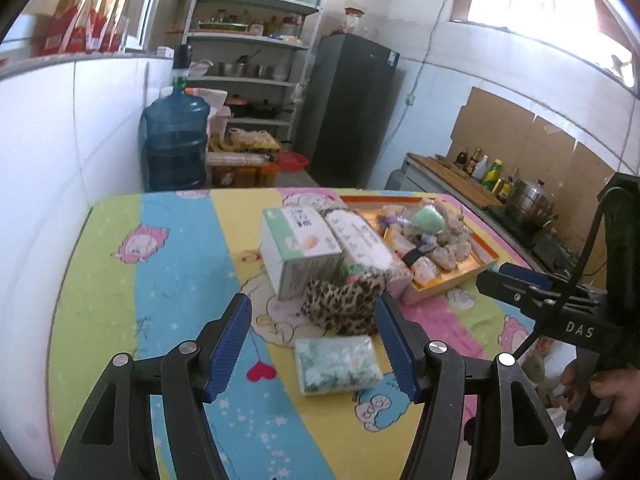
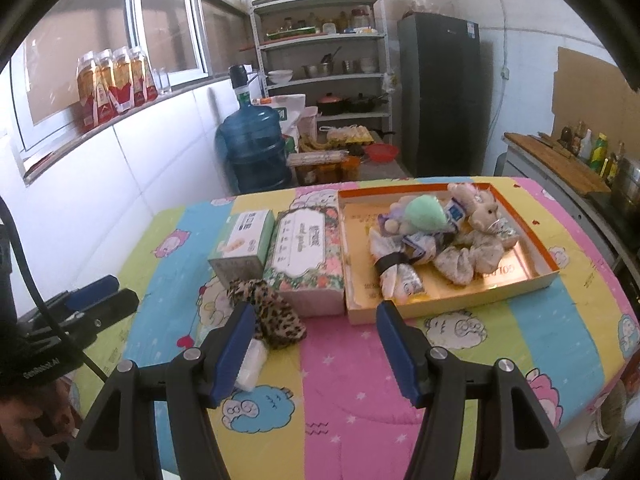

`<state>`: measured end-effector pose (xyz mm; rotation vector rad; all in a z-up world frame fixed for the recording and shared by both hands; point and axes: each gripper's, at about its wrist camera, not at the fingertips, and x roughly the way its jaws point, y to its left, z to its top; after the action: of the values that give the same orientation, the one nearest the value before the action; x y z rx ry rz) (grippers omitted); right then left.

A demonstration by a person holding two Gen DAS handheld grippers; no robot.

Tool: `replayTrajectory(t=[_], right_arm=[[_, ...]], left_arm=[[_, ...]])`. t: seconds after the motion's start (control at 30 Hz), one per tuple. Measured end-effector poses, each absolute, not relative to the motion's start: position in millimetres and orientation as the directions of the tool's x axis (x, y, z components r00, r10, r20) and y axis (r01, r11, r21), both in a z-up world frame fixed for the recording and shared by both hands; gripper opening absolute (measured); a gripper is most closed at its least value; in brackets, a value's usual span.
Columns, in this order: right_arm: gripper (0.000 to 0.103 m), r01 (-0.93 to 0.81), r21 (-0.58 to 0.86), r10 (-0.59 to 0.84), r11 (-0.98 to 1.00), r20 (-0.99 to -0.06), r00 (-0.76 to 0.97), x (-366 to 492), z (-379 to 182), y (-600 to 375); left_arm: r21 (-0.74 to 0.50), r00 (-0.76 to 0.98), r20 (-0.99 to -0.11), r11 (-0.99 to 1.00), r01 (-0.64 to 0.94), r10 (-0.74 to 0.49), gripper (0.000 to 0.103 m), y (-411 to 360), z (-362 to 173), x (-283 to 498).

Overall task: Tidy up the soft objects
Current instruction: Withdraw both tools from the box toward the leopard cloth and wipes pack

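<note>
A leopard-print scrunchie (image 1: 344, 306) lies on the colourful sheet, just beyond my open, empty left gripper (image 1: 314, 344). A green-and-white tissue pack (image 1: 338, 364) lies between its fingers, nearer me. An orange-rimmed box (image 2: 532, 258) holds several soft things: a green puff (image 2: 426, 214), a plush bunny (image 2: 482, 210), a beige scrunchie (image 2: 468, 258). My right gripper (image 2: 316, 350) is open and empty above the sheet, in front of the box. The leopard scrunchie (image 2: 272, 312) and the tissue pack (image 2: 252, 364) show by its left finger.
A white-green carton (image 2: 242, 244) and a floral tissue box (image 2: 306, 258) stand side by side left of the orange-rimmed box. A water jug (image 2: 256, 146), shelves (image 2: 320, 60) and a fridge (image 2: 440, 92) stand beyond the table. A white wall (image 1: 60, 140) runs along the left.
</note>
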<state>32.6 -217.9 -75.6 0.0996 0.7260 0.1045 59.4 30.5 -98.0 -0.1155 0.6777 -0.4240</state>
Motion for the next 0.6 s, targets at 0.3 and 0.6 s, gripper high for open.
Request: replayTrajectory(t=[0.3, 0.6], right_arm=[[0.063, -0.070, 0.128, 0.138, 0.989, -0.679, 0.721, 23.7, -86.9, -213.2], [0.063, -0.029, 0.125, 0.108, 0.992, -0.692, 0.714, 13.0, -92.4, -226.8]], left_arm=[[-0.177, 0.495, -0.576, 0.691, 0.701, -0.650, 0.074, 7.2, -130.9, 51.1], [-0.032, 0.366, -0.586, 0.472, 0.881, -0.723, 0.077, 1.0, -150.3, 73.7]])
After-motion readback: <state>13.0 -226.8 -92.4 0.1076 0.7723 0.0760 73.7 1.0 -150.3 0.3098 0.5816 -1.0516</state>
